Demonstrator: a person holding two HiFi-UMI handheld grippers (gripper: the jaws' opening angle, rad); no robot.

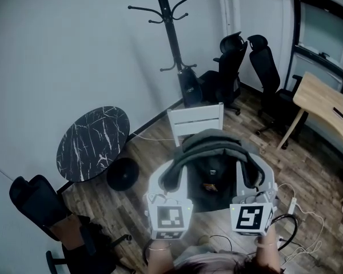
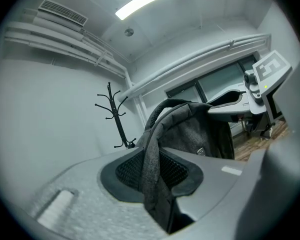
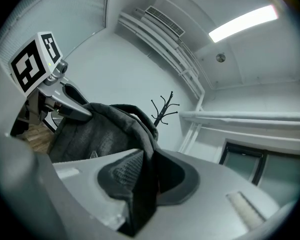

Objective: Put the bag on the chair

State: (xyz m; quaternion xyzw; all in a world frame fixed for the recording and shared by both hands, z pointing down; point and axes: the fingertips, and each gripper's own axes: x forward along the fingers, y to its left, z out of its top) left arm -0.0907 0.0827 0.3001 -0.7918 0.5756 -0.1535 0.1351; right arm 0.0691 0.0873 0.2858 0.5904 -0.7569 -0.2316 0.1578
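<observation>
In the head view a grey backpack hangs between my two grippers, over the seat of a white chair whose slatted back shows just beyond it. My left gripper is shut on the bag's left shoulder strap, which runs down between the mesh pads. The bag's body rises behind it. My right gripper is shut on the other strap, with the bag to its left. Each gripper view shows the opposite gripper's marker cube beyond the bag.
A black coat rack stands at the wall. A round marble table and a black disc-shaped base are left of the chair. Black office chairs sit behind, another at near left. A wooden desk stands at right, with cables on the floor.
</observation>
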